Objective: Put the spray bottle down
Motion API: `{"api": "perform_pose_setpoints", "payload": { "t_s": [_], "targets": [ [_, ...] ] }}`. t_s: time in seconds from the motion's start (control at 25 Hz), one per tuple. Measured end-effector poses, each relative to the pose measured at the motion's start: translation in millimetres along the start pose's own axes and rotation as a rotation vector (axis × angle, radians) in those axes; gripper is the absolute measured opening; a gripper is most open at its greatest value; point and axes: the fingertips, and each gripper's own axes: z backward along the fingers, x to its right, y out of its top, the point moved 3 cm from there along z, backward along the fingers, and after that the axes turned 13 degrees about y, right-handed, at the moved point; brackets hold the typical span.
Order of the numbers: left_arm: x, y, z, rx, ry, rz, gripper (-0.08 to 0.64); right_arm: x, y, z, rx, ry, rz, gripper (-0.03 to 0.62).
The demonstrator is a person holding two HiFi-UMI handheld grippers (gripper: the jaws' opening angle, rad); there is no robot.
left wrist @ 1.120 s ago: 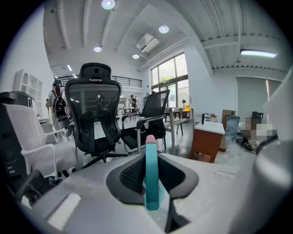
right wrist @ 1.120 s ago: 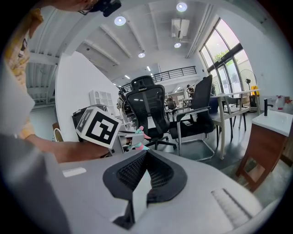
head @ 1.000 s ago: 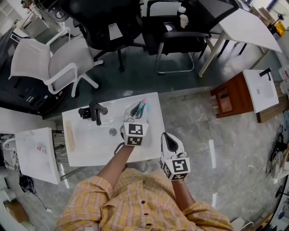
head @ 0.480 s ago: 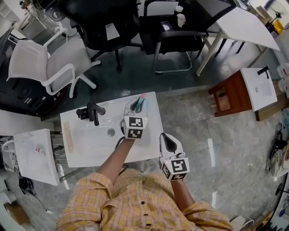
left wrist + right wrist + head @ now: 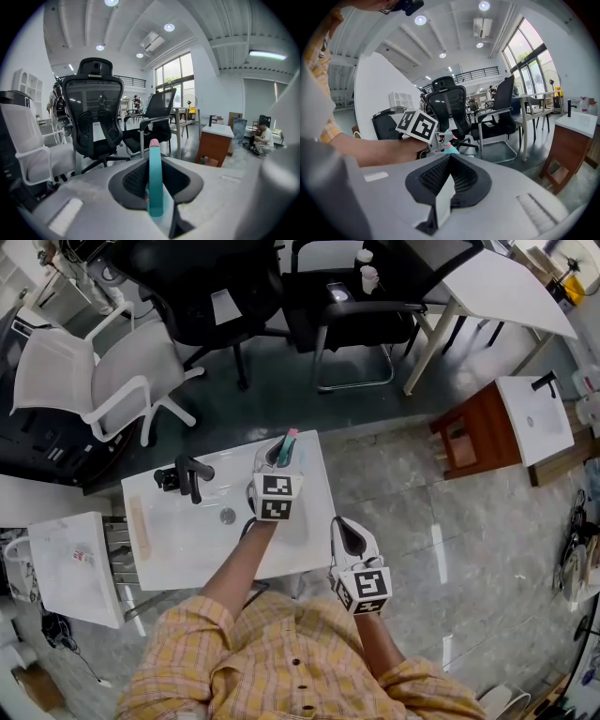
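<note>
A teal spray bottle (image 5: 289,446) with a pink tip is held in my left gripper (image 5: 281,454), whose jaws are shut on it. In the head view it hangs over the far right part of the white sink counter (image 5: 178,545). Seen from the left gripper view, the bottle (image 5: 155,187) stands upright between the pads. My right gripper (image 5: 349,532) hovers just off the counter's near right corner, shut with nothing in it. The right gripper view shows the left gripper's marker cube (image 5: 417,125) and the bottle's tip (image 5: 449,139) ahead.
A black faucet (image 5: 187,476) and a drain (image 5: 227,516) are on the counter's left half. Beyond it stand a white chair (image 5: 103,371), black office chairs (image 5: 225,296) and a white table (image 5: 511,292). A brown cabinet (image 5: 473,437) stands to the right.
My left gripper has carried the bottle a little farther toward the counter's far edge. The right gripper has stayed where it was.
</note>
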Motion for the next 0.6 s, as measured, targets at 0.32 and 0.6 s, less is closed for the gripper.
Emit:
{"api": "perform_pose_setpoints", "payload": {
  "t_s": [0.32,0.6],
  "targets": [
    [0.9,0.1,-6.9,-0.011,-0.003,0.031,0.08,10.4,0.5,3.9,0.004,-0.016,-0.012,0.002],
    [0.9,-2.3,-7.9,-0.023,0.007,0.038,0.106,14.9,-1.8,8.8,0.002,-0.025,-0.019,0.002]
  ]
}}
